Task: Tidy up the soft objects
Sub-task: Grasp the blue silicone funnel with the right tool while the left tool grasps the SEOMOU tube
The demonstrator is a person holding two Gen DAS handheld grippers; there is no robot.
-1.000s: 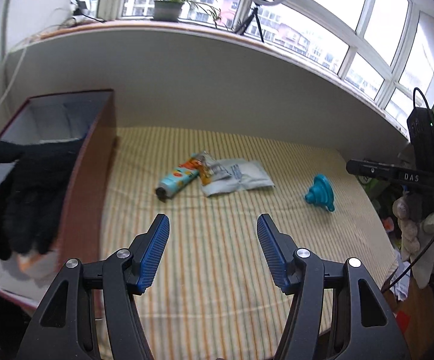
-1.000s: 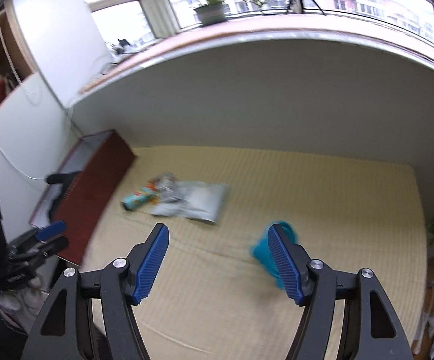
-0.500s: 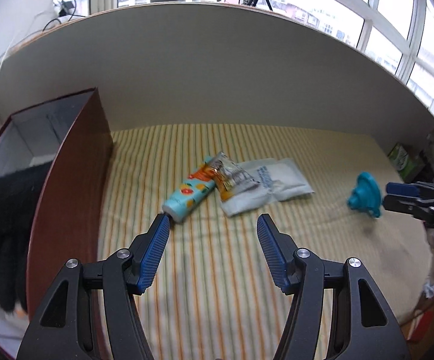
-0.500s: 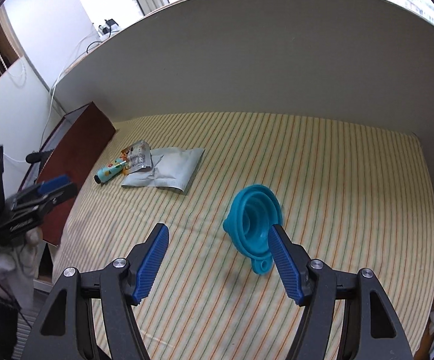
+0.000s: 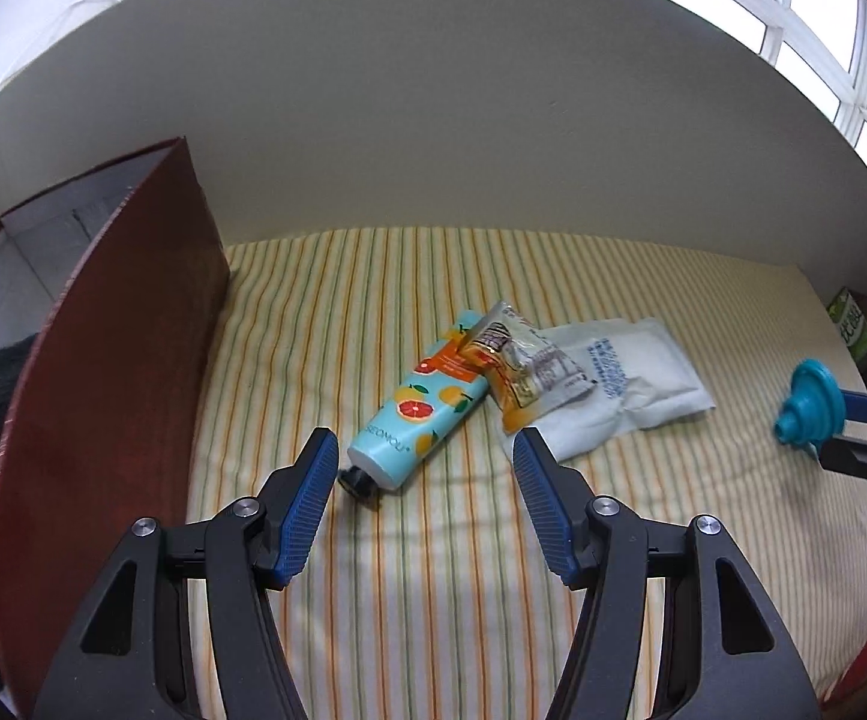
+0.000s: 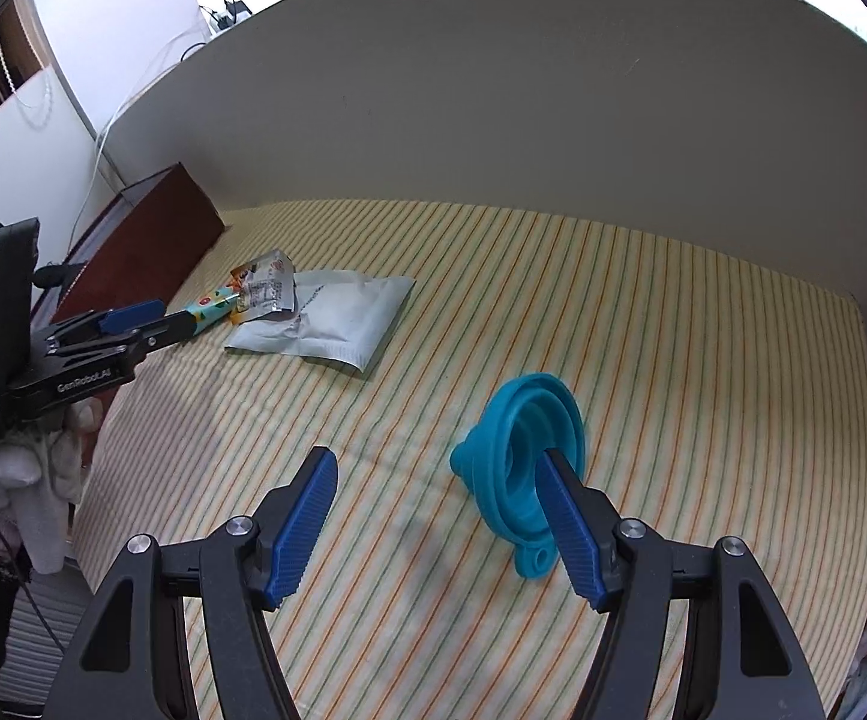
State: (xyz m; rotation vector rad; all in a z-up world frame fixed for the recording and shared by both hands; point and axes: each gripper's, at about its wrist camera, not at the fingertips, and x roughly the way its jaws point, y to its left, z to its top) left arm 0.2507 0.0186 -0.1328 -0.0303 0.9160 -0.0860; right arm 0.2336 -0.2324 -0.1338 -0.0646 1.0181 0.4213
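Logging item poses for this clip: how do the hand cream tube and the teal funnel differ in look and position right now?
The hand cream tube is long, light blue with citrus prints; the teal silicone funnel is plain and cone-shaped. The tube's far end sits under a snack packet; the funnel lies alone, apart from the pile. The tube lies ahead of the open left gripper; the funnel sits by the open right gripper. Both lie on the striped cloth, ungripped.

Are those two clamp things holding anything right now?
No. The left hand-held gripper hangs open over the tube, and the right hand-held gripper is open beside the teal funnel, pads not pressing it.
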